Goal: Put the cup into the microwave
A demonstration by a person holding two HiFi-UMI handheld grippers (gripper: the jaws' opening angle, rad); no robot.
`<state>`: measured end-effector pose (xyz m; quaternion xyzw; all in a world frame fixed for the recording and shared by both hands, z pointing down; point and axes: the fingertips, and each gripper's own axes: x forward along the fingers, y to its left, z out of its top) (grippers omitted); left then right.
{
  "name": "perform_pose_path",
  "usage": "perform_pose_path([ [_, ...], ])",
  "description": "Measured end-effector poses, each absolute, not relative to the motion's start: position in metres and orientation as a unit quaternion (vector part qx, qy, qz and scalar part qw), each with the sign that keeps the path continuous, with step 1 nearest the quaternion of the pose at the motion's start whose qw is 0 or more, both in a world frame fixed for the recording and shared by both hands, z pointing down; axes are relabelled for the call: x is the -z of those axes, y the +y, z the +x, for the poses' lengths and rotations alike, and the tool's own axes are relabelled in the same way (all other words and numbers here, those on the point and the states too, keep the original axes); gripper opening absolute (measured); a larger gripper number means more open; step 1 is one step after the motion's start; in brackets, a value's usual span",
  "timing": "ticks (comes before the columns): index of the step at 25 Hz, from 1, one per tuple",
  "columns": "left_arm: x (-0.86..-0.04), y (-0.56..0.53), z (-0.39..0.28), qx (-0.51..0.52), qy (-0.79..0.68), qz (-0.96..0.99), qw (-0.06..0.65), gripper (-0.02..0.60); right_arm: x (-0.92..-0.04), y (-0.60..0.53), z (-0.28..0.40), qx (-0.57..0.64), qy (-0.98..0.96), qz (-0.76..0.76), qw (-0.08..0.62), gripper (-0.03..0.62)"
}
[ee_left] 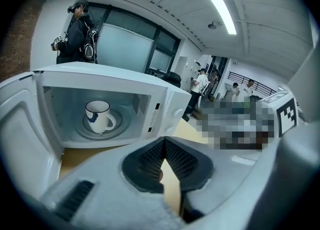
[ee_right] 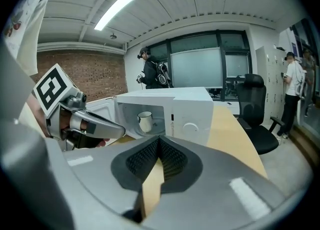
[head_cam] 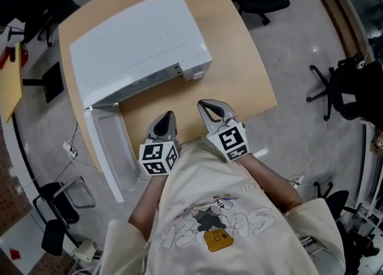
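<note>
A white cup (ee_left: 99,116) with a dark rim and a blue mark stands upright on the turntable inside the white microwave (head_cam: 139,45); the same cup (ee_right: 145,121) shows in the right gripper view. The microwave door (head_cam: 110,148) hangs open to the left. My left gripper (head_cam: 167,116) is shut and empty, held in front of the microwave near the table's front edge. My right gripper (head_cam: 211,107) is beside it, also shut with nothing between its pads. Both are well clear of the cup. In the right gripper view the left gripper (ee_right: 102,130) appears at the left.
The wooden table (head_cam: 239,58) carries only the microwave. Black office chairs (head_cam: 350,91) stand on the grey floor to the right and behind. A person (ee_right: 152,71) stands behind the microwave, and other people (ee_left: 200,85) stand further off.
</note>
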<state>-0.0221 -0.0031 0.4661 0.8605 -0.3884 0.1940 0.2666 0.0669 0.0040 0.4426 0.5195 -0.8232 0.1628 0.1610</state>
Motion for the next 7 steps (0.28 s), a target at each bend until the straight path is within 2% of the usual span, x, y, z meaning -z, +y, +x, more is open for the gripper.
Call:
perform_pose_path([
  [7,-0.461,-0.0038,-0.0195,-0.192,-0.392,0.859,0.267,0.005,-0.4405,0.0054,0.0716,-0.169,-0.822,0.52,0.16,0.005],
])
